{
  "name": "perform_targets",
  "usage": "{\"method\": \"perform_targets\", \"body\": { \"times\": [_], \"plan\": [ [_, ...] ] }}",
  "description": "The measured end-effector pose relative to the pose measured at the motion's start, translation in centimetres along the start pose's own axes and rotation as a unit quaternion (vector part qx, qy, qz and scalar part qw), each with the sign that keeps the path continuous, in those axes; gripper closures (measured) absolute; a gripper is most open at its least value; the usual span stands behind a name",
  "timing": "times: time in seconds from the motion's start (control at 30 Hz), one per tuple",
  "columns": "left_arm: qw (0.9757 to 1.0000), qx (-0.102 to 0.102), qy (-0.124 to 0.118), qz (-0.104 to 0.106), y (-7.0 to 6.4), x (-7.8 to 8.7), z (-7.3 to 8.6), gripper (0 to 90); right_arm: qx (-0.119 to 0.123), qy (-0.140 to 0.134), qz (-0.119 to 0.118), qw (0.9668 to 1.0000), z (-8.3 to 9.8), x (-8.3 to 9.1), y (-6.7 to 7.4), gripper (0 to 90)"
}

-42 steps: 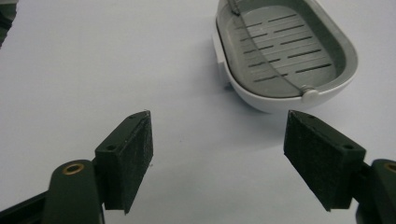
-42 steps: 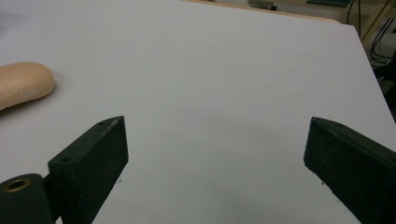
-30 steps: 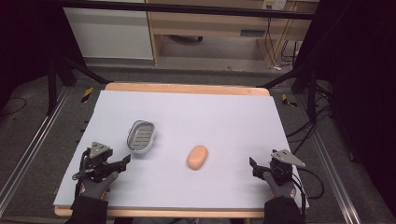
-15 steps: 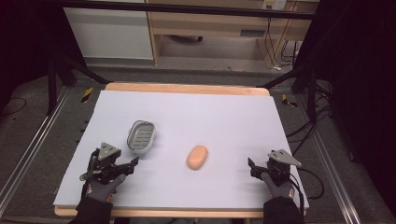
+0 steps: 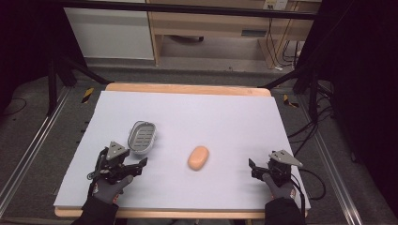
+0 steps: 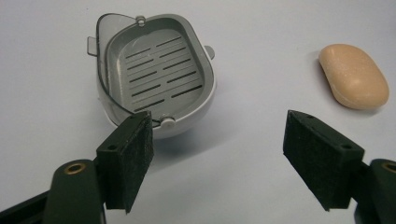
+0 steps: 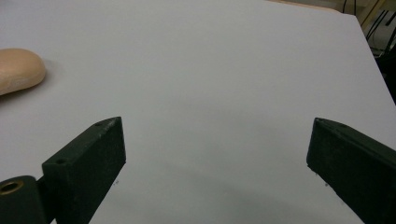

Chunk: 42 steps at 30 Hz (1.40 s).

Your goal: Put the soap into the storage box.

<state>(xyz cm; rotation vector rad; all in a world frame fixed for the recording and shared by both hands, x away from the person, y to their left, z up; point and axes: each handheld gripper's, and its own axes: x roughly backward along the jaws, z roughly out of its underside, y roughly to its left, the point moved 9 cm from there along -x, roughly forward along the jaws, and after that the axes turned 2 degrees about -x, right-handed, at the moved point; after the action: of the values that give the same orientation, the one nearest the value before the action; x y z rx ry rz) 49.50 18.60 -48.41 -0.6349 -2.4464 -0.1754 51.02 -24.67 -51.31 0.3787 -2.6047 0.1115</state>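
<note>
Both tongs stand wide open and grip nothing: the left gripper (image 5: 123,165) sits just short of the grey soap dish (image 6: 152,79), the right gripper (image 5: 265,168) well to the right of it over bare white sheet (image 5: 225,117). The orange soap bar (image 5: 198,157) lies right of the dish, apart from it. The bar looks hard, smooth and likely slippery, best pinched across its short width. The dish seems light, stiff plastic; take it by the rim. Its near edge hides behind the left jaw, and its clear lid is hard to make out.
</note>
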Motion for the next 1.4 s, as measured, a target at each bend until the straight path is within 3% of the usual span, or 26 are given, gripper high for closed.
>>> {"method": "perform_targets", "body": {
  "times": [0.5,1.03,1.4],
  "plan": [
    [0.9999,-0.016,-0.004,0.004,-1.0,0.0,-1.8,24.1,-0.003,-0.003,0.000,1.0000,-0.2,0.0,0.4,4.7],
    [0.9991,-0.034,-0.008,0.024,-4.3,-1.9,-4.3,24.1,-0.008,-0.003,0.001,1.0000,-0.1,0.1,0.2,4.5],
    [0.9984,-0.046,0.005,0.033,-6.0,-3.7,-4.5,24.3,-0.008,0.002,0.000,1.0000,0.0,-0.1,0.2,4.4]
  ]
}}
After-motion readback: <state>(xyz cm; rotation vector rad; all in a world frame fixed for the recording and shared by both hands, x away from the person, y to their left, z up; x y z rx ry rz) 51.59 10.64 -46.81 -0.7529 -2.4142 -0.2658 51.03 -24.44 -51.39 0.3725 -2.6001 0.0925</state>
